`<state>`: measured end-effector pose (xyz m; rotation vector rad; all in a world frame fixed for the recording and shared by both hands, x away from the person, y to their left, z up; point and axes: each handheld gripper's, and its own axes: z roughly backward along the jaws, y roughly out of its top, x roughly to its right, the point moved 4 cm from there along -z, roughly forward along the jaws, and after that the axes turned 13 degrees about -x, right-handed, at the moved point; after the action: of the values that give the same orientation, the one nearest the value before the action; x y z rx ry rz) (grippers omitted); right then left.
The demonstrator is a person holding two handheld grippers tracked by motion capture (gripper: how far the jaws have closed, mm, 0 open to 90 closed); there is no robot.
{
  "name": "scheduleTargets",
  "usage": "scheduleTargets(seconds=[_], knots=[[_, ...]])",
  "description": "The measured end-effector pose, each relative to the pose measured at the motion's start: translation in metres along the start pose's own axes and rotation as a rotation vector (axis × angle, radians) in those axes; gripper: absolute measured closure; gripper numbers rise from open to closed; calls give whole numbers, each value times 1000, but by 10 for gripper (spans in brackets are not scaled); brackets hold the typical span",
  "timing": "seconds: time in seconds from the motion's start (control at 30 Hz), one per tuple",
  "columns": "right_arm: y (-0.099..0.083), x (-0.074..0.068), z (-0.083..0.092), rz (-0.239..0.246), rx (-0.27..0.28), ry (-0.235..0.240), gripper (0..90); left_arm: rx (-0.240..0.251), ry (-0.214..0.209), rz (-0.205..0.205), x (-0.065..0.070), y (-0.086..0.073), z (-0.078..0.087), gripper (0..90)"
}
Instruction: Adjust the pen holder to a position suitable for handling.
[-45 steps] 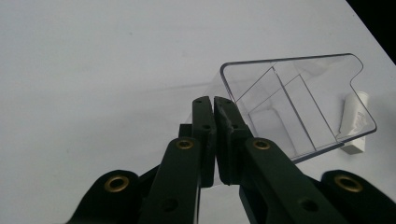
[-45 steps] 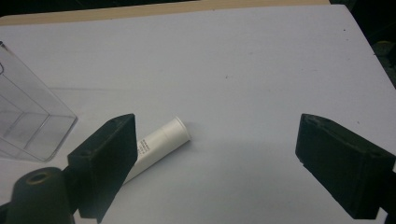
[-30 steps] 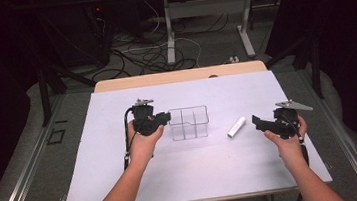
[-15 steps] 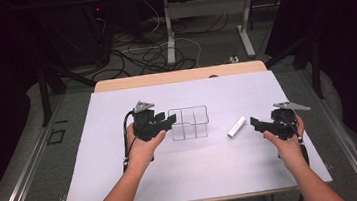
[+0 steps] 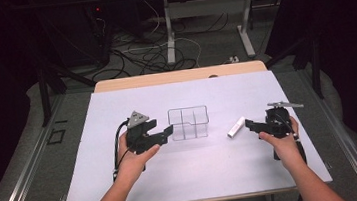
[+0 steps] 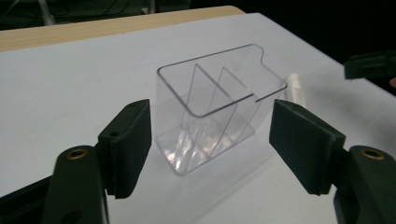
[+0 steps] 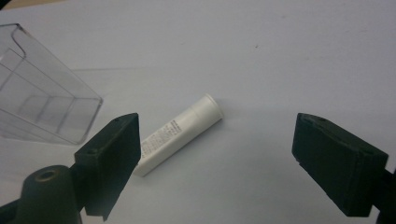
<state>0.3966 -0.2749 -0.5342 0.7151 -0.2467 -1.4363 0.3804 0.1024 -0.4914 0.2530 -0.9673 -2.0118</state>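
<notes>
A clear plastic container [image 5: 189, 123] with dividers stands upright near the middle of the white table [image 5: 200, 178]. My left gripper [image 5: 166, 133] sits just left of it, and its jaws have just been opening. In the left gripper view the container [image 6: 219, 112] stands right ahead of the left gripper [image 6: 212, 106], whose pads are clear of its walls. A white tube [image 5: 236, 127] lies right of the container. My right gripper [image 5: 252, 127] points at it, open. In the right gripper view the tube [image 7: 180, 135] lies ahead between the jaws of the right gripper [image 7: 217, 121], its near end beside the left jaw.
The table's wooden far edge [image 5: 179, 76] borders a dark floor with cables and desk legs [image 5: 169, 36]. White table surface spreads on all sides of the container and tube. The right gripper's jaw tip [image 6: 373, 65] shows at the right edge of the left gripper view.
My left gripper has opened and drawn back from the container's left end, towards the person. The container and tube have stayed put. The right gripper has barely shifted.
</notes>
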Motion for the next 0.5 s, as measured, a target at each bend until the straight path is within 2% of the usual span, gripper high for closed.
scheduleTargets(seconds=[0.03, 0.07, 0.13, 0.2, 0.23, 0.27, 0.37, 0.5], knots=[[0, 0, 0, 0, 0, 0, 150, 1, 9, -5, -2, -3, 1, 291], [2, -4, -1, -26, -33, 11, 166, 5, 11, -6, -5, -6, 2, 281], [4, -6, -2, -32, -39, 14, 167, 8, 11, -3, -10, -10, 3, 274], [10, -12, -3, -74, -67, 28, 189, 2, 13, 7, -14, -14, 4, 259], [10, -12, -3, -74, -67, 28, 189, 2, 20, 16, -16, -16, 3, 259], [15, -15, -4, -108, -86, 43, 206, -1, 17, 12, -18, -17, 4, 249], [19, -18, -6, -129, -107, 30, 241, 19, 34, 7, -24, -19, 2, 205], [24, -21, -15, -185, -154, 22, 241, 36, 48, 34, -29, -22, -1, 119]])
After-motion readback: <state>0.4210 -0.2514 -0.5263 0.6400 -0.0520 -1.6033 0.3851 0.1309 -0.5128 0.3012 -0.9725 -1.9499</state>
